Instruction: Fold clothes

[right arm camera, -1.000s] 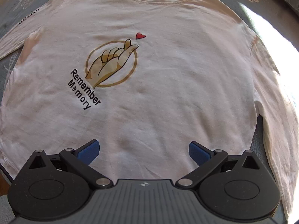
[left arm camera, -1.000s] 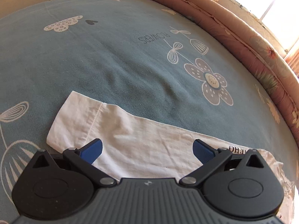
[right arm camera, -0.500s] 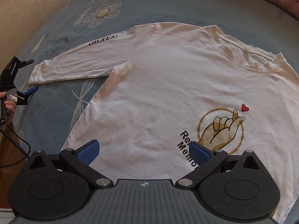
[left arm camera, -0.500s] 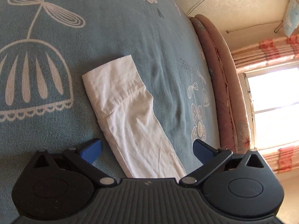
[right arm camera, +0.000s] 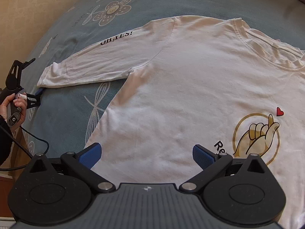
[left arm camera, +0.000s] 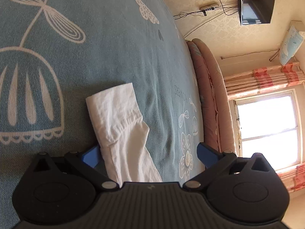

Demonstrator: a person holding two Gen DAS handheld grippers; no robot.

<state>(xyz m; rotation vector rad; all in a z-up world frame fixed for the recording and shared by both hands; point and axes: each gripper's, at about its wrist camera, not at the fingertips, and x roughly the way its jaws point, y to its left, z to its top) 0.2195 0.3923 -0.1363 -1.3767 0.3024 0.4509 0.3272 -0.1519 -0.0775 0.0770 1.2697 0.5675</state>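
Blue bedspread; sleeve runs under left gripper, contact unclear.

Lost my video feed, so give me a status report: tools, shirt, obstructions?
Left tool open at sleeve cuff. Right tool open over white long-sleeve shirt, flat on bedspread. Nothing in the way.
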